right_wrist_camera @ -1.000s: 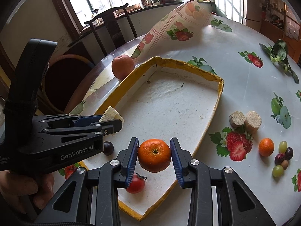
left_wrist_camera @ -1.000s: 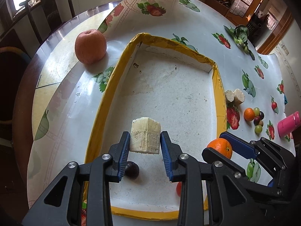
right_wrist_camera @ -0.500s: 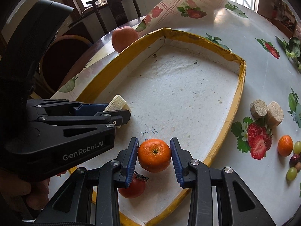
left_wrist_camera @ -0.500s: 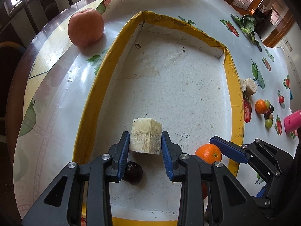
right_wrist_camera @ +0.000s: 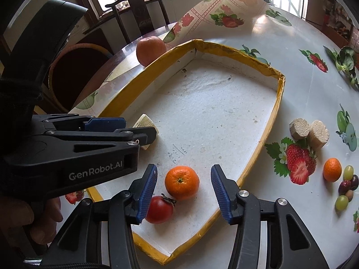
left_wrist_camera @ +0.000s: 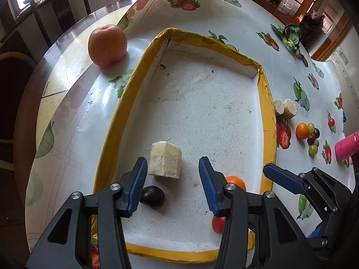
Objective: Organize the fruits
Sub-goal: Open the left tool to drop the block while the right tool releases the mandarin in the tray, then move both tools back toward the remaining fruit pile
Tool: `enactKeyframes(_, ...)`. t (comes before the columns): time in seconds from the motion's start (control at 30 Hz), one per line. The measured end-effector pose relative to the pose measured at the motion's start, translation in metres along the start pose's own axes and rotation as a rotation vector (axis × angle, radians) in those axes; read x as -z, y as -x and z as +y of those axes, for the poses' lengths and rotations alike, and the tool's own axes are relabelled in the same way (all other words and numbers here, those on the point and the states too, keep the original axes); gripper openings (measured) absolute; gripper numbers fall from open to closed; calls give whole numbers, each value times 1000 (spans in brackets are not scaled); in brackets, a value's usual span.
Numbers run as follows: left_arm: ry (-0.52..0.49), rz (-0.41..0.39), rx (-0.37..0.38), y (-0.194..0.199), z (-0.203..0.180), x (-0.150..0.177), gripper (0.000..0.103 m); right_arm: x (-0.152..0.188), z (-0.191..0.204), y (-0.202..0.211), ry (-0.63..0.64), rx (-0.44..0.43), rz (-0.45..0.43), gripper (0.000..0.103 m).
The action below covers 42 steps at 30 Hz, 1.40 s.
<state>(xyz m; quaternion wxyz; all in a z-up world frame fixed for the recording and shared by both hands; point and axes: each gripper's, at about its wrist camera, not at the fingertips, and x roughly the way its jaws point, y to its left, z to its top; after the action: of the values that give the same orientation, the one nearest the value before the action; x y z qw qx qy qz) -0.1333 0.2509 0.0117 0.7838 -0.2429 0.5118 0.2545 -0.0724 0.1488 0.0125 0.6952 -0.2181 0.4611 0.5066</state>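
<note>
A shallow white tray with a yellow rim (left_wrist_camera: 267,112) (right_wrist_camera: 278,94) lies on the fruit-print tablecloth. Inside it, a pale banana chunk (left_wrist_camera: 165,159) (right_wrist_camera: 143,122) rests on the floor between the opening jaws of my left gripper (left_wrist_camera: 174,172), clear of both pads. An orange tangerine (right_wrist_camera: 181,182) (left_wrist_camera: 235,182) sits in the tray between the opening jaws of my right gripper (right_wrist_camera: 184,188), touching neither pad. A dark plum (left_wrist_camera: 153,196) and a red cherry tomato (right_wrist_camera: 159,209) (left_wrist_camera: 218,225) also lie in the tray near its front.
A large apple (left_wrist_camera: 107,44) (right_wrist_camera: 150,50) stands outside the tray's far left corner. Right of the tray lie two cut beige chunks (right_wrist_camera: 308,131), a small tangerine (right_wrist_camera: 332,170), grapes and other small fruits (right_wrist_camera: 346,187), a pink cylinder (left_wrist_camera: 346,146) and a leafy green (left_wrist_camera: 290,37).
Both grippers have spread their jaws. The banana chunk and the tangerine, gripped before, now rest on the tray floor, free of the pads.
</note>
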Motion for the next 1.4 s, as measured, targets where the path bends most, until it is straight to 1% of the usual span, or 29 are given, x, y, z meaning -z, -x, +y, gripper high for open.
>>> enactKeyframes(0.17,-3,-9,11,7,-8,1,46,4,-7,23,-14,11,-34,51)
enactKeyframes(0.4,-23,-31,30,20,-25,5,46,18,-25,55,-55,42,-72,52)
enactKeyframes(0.87,-64,-54,62,38,-58,8,46,49,-64,90,-136,97,-96,52)
enactKeyframes(1.13,-111,-48,108,39,-93,8,46,71,-105,107,-215,145,-103,52)
enactKeyframes(1.4,-153,-19,169,29,-133,5,46,87,-149,122,-305,189,-119,52)
